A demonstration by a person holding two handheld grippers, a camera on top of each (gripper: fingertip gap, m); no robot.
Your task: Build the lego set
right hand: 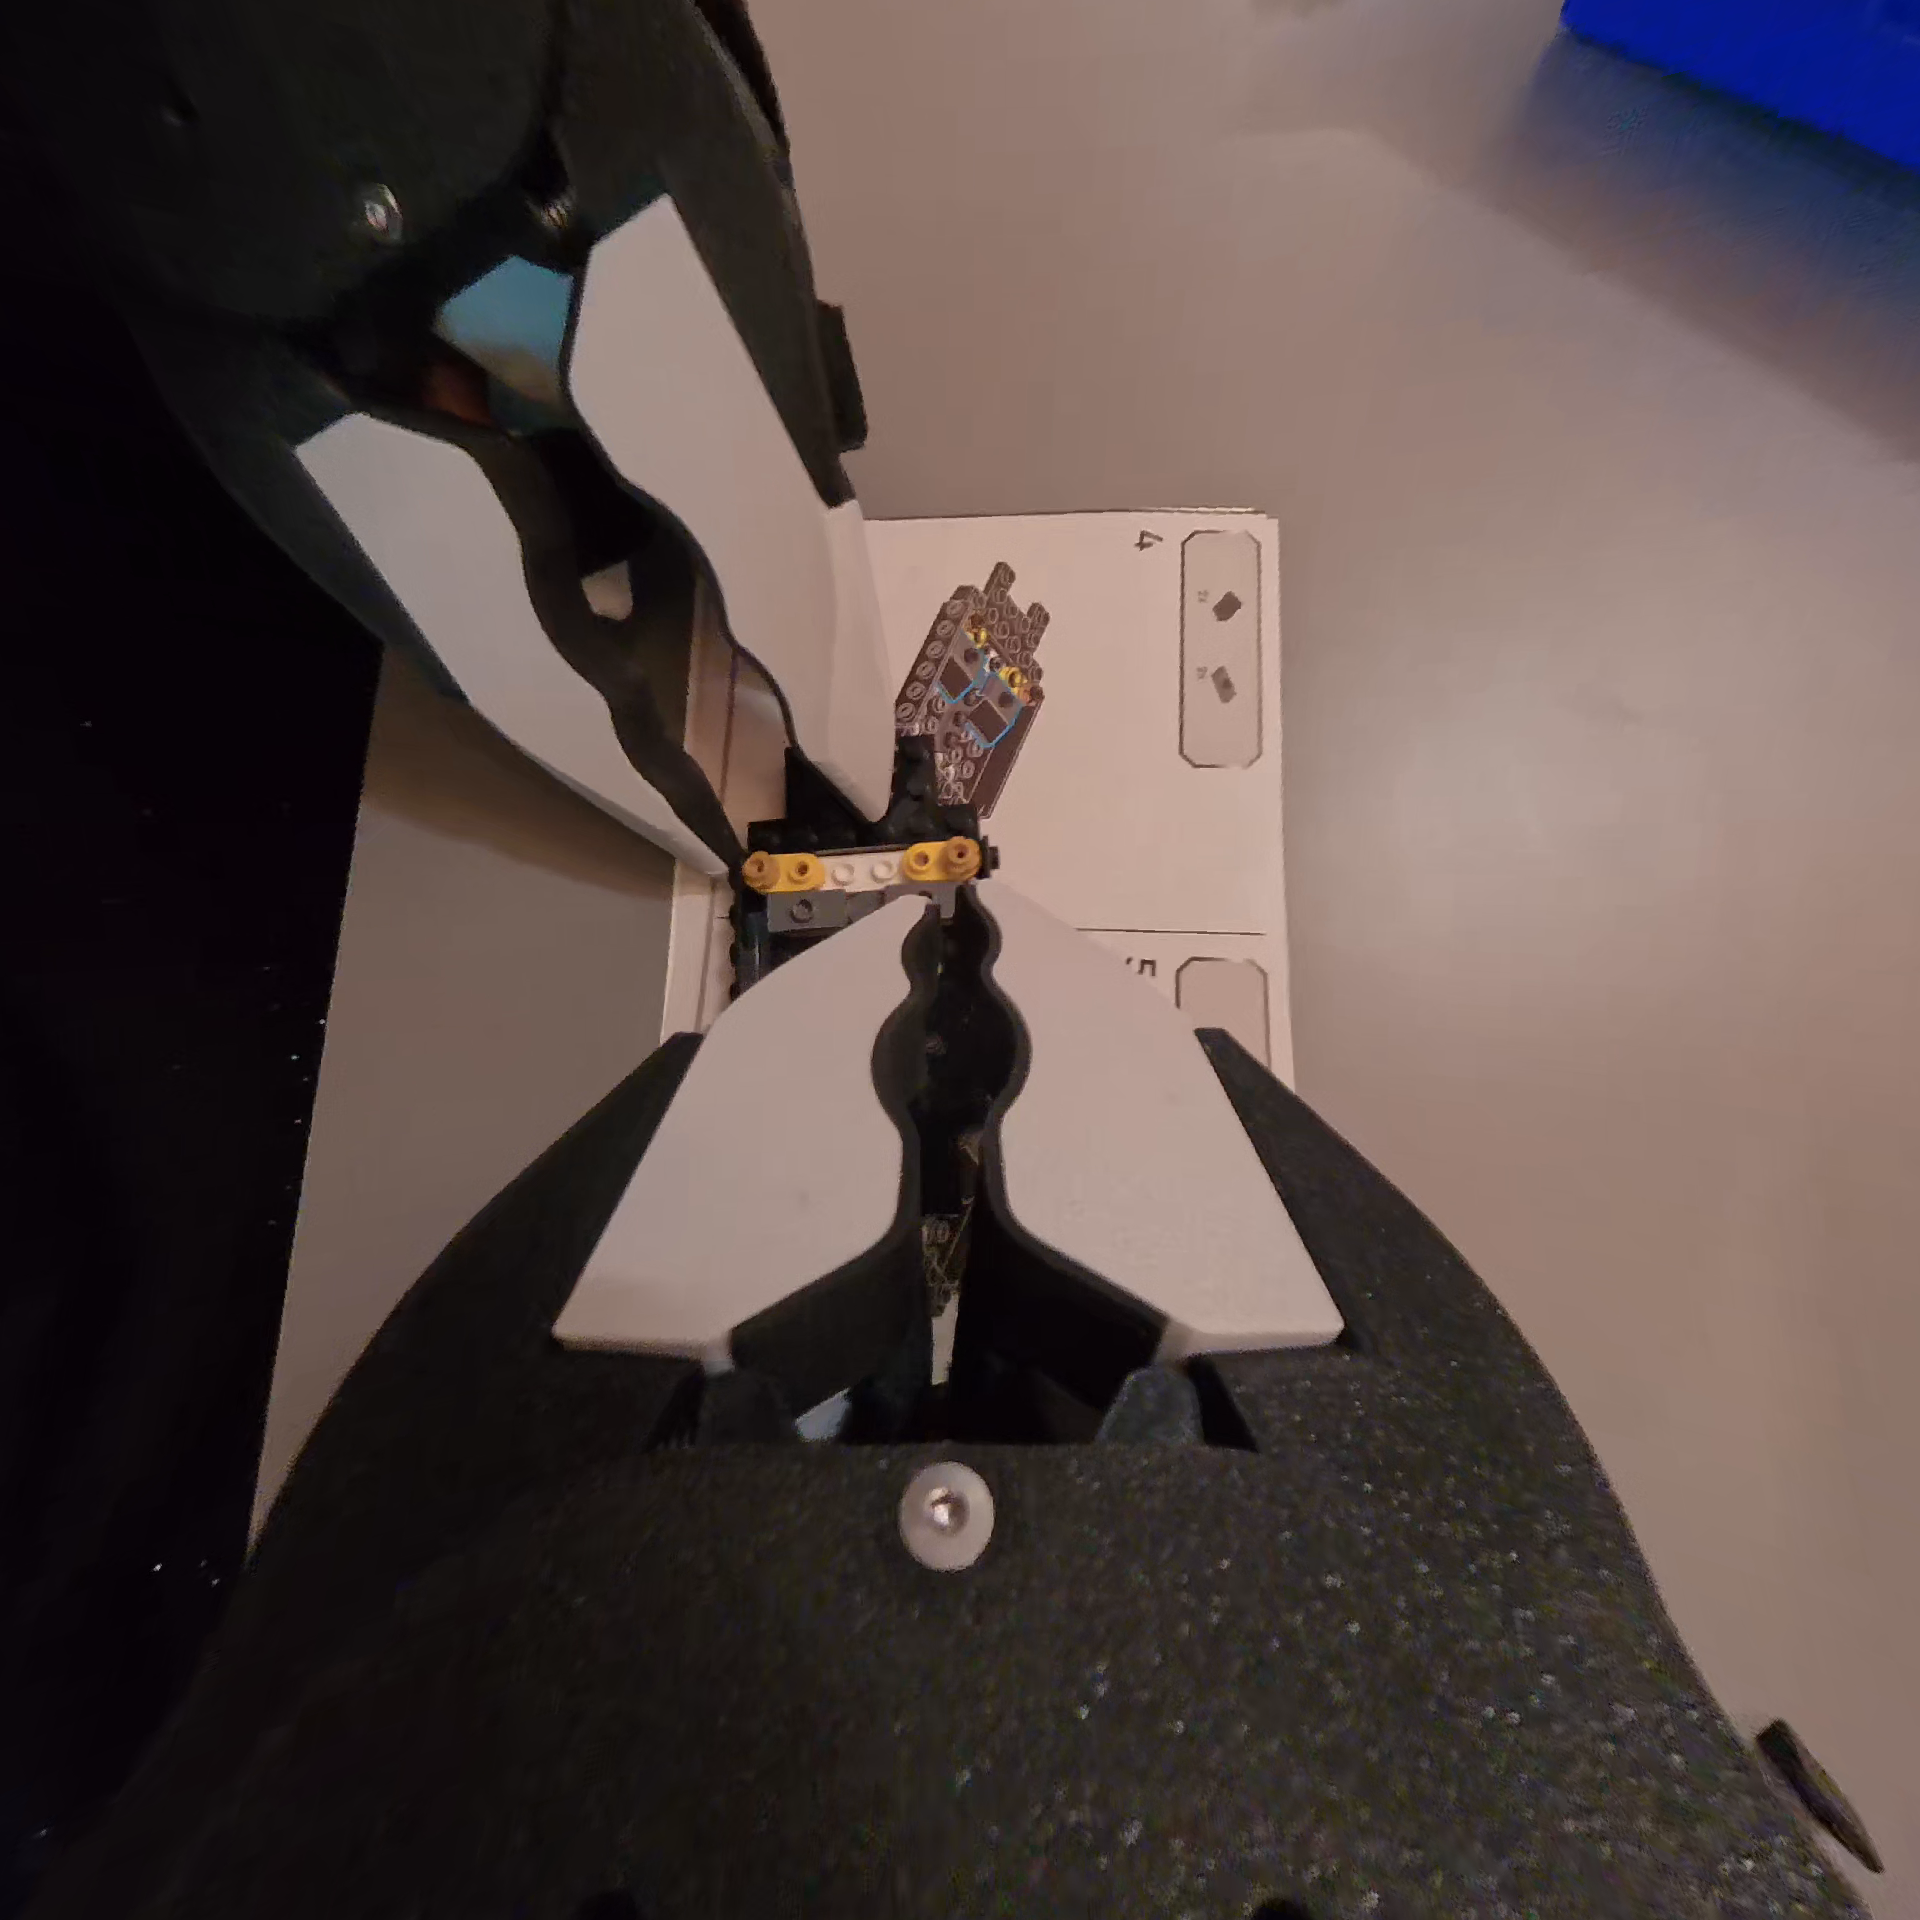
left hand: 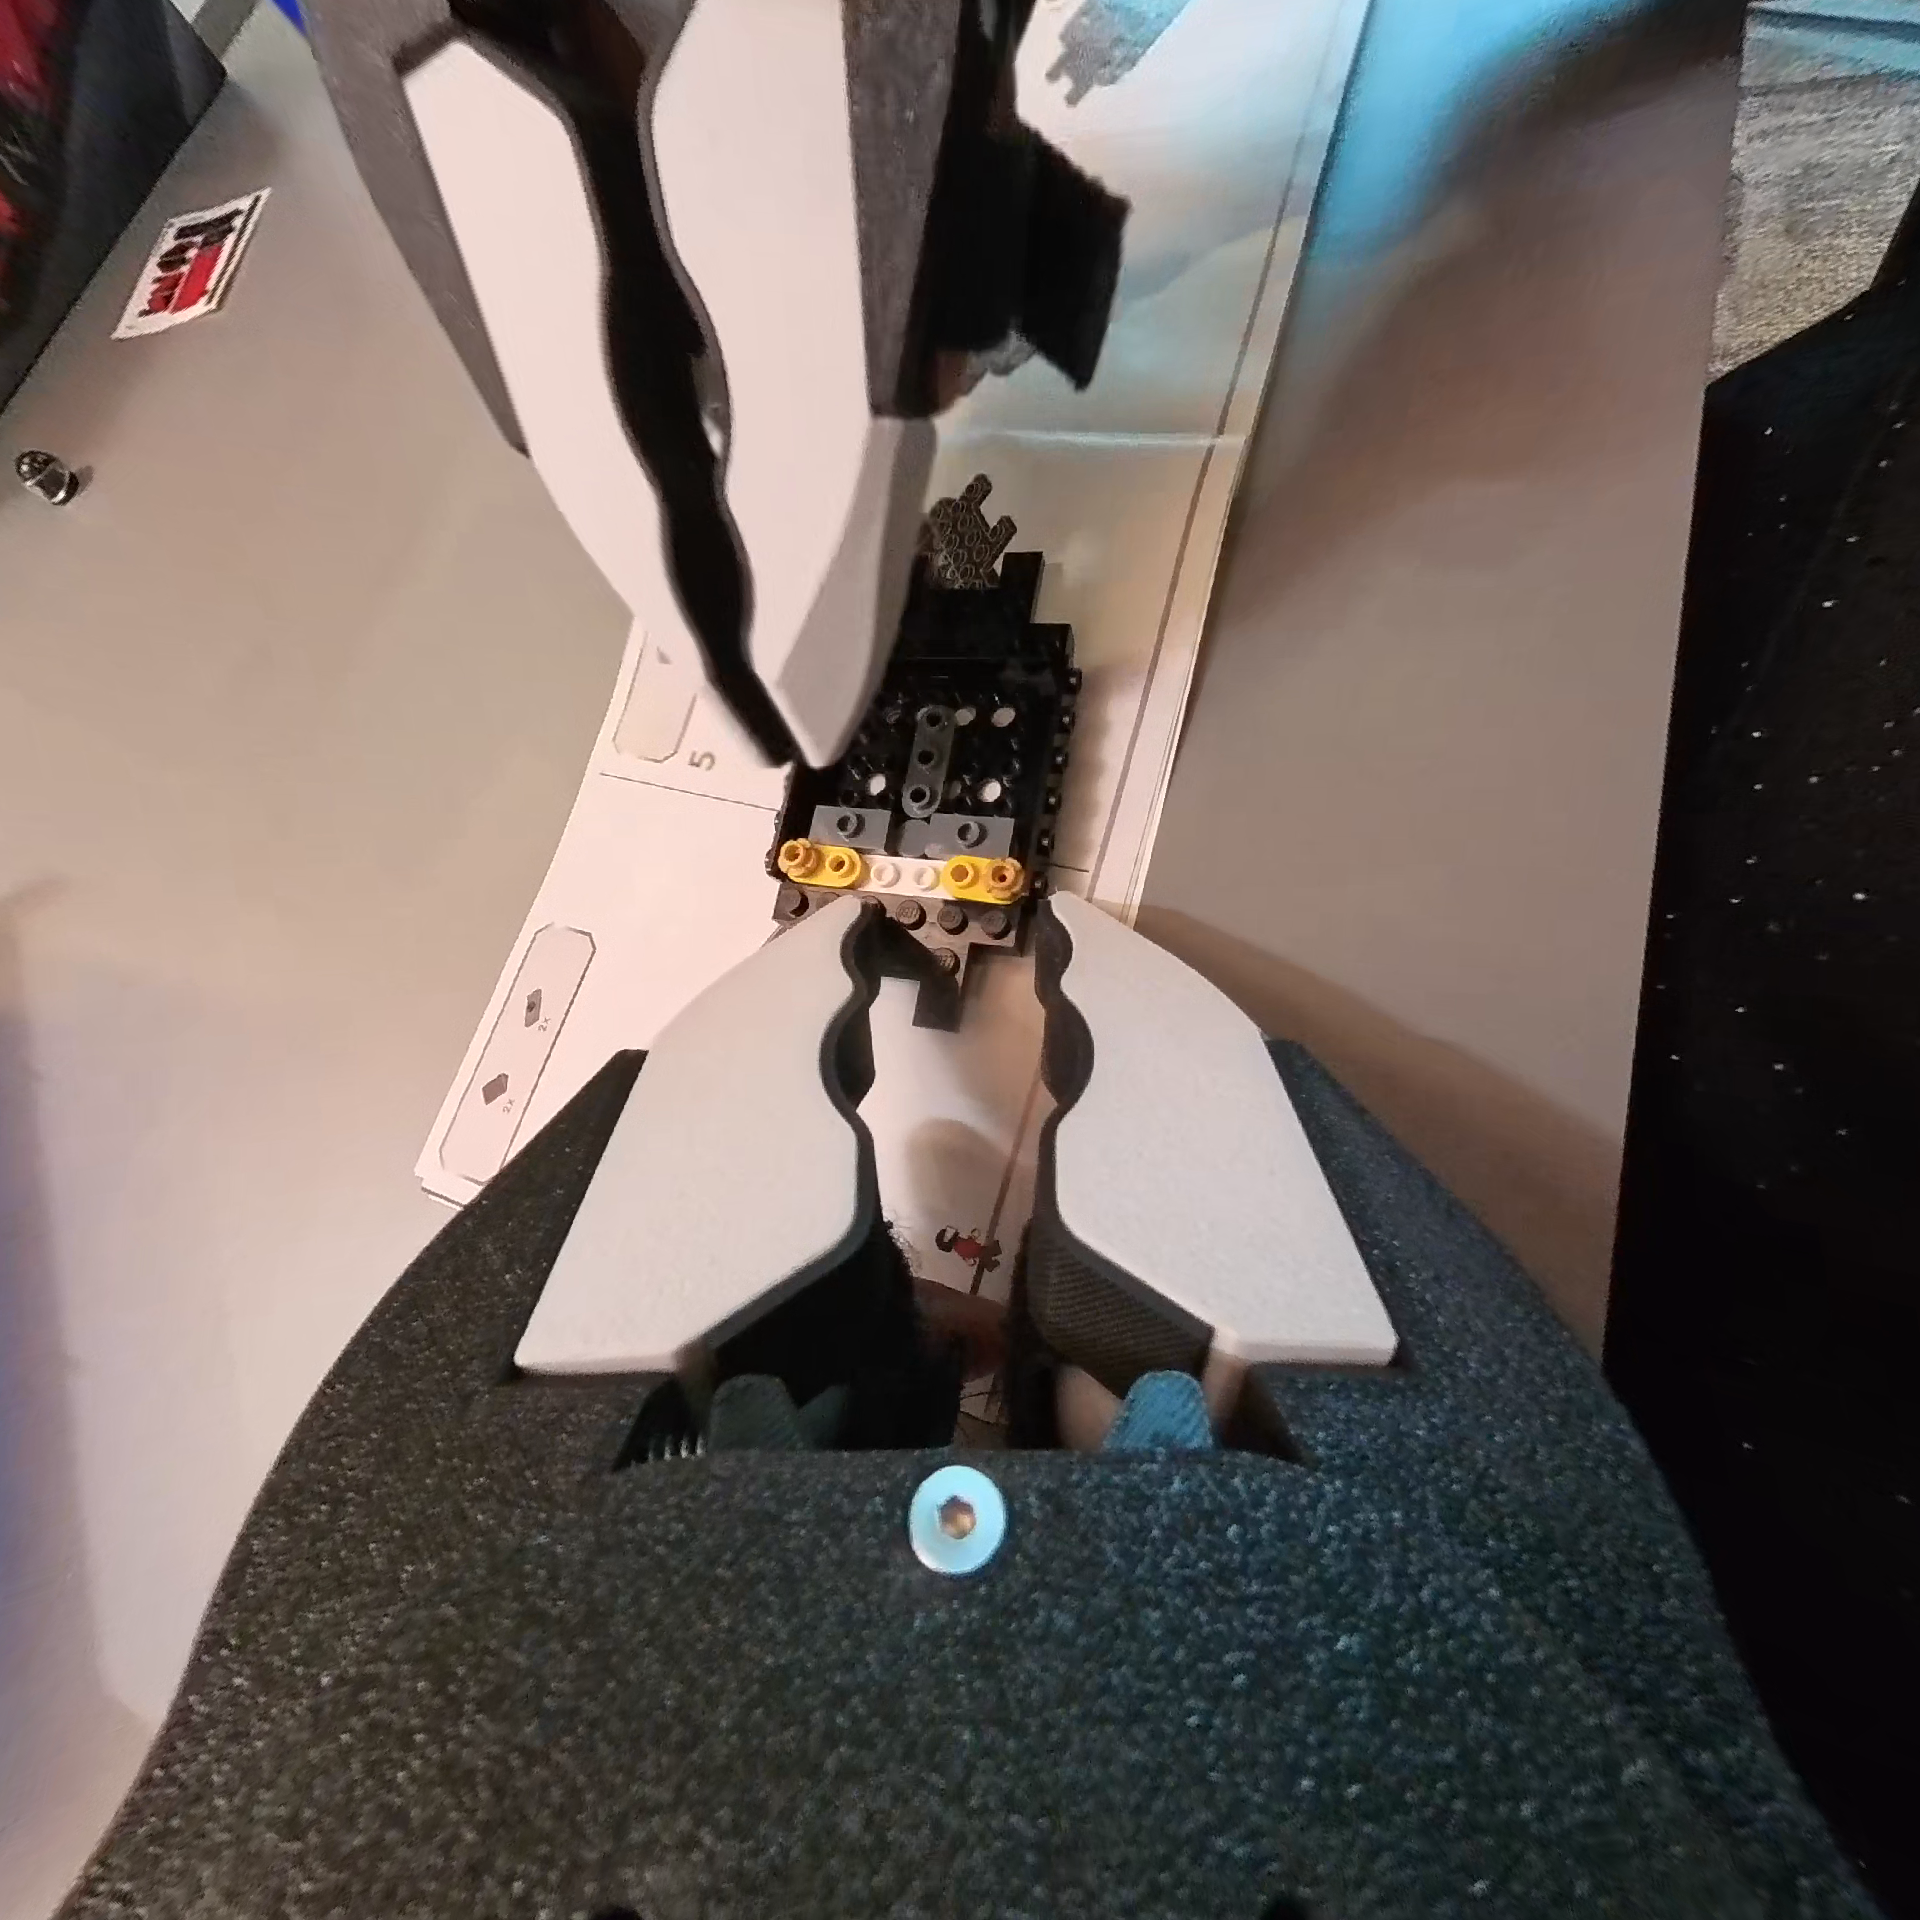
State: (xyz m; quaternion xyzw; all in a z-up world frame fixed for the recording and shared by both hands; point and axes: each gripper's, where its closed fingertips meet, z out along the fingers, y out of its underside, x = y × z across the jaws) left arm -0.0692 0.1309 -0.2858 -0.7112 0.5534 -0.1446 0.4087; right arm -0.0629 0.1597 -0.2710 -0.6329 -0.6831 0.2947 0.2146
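A small black lego model [left hand: 966, 748] with a row of yellow and white pieces [left hand: 902, 871] and grey pieces on top rests over the open instruction booklet [left hand: 582, 987]. My left gripper [left hand: 948, 920] is shut on the model's near end, one finger on each side. In the right wrist view it reaches in from the upper left [right hand: 805, 831] and holds the model [right hand: 862, 868]. My right gripper [right hand: 935, 904] is shut, with its tips against the model's top beside a grey piece [right hand: 805, 911]. In the left wrist view it comes down from above [left hand: 795, 753] onto the model's far left corner.
The booklet [right hand: 1122, 831] lies on a grey table [left hand: 260, 727]. A sticker [left hand: 192, 265] and a screw head [left hand: 47, 473] are at the table's left. A black speckled surface [left hand: 1766, 935] borders the right. A blue object [right hand: 1766, 73] sits at the far corner. Only a small space, under 4 cm, lies between the two pairs of fingers.
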